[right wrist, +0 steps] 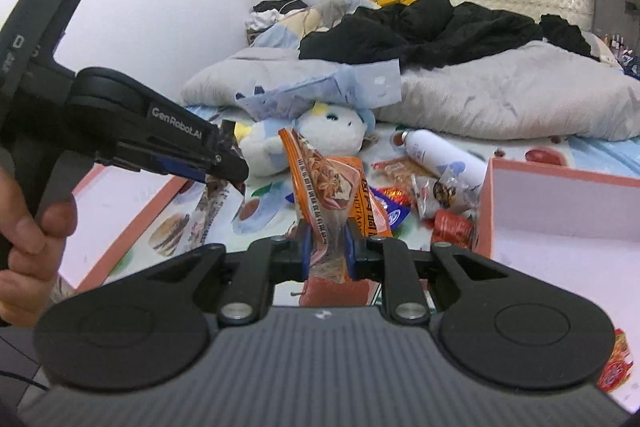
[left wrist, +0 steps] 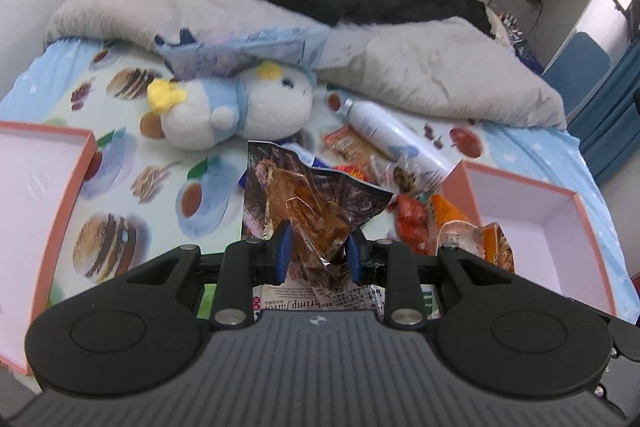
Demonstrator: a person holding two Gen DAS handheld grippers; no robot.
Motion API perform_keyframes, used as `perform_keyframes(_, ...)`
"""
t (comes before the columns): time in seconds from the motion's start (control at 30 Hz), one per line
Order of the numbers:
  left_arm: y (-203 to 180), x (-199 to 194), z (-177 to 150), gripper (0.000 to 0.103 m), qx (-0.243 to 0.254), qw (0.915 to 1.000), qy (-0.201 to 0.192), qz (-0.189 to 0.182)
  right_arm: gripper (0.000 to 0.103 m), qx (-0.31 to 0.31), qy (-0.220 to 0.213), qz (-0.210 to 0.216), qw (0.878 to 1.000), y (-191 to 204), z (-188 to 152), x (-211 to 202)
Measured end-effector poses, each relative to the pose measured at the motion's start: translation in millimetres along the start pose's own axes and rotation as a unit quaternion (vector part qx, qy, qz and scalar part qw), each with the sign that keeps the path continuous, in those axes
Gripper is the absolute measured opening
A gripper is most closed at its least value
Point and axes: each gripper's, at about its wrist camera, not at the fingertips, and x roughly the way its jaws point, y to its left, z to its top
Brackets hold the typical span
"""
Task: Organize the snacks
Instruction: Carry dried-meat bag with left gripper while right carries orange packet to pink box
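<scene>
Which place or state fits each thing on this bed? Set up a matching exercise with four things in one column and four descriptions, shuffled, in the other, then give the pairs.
Things
1. dark snack packet
2. orange snack packet
3. white spray bottle
4. plush toy

Descriptions
A. lying on its side on the printed sheet
B. pinched in the right gripper
C. pinched in the left gripper
D. resting beside the grey blanket, partly under a light blue cloth

Pairs: 1-C, 2-B, 3-A, 4-D
</scene>
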Motion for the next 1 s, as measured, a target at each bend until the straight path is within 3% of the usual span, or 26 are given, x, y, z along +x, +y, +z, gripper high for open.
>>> perform_keyframes(0.33,-31,-28,26,0.033,0.019,0.999,-0.032,-0.024,0.02,-0.015,-0.027,-0.038,0.999,-18,29,-25)
perform_keyframes(0.57,-68,-35,38,0.033,0.04,0.9972,-0.043,-0.046,0.02,-0.002,-0.032,-0.068,0.997,-46,33,-39)
perform_keyframes(1.0,-156,-13,33,0.033,0.087,0.9903,-0.021,-0.107,0.02,0.012,-0.028,-0.137,0.99,-106,26,-63)
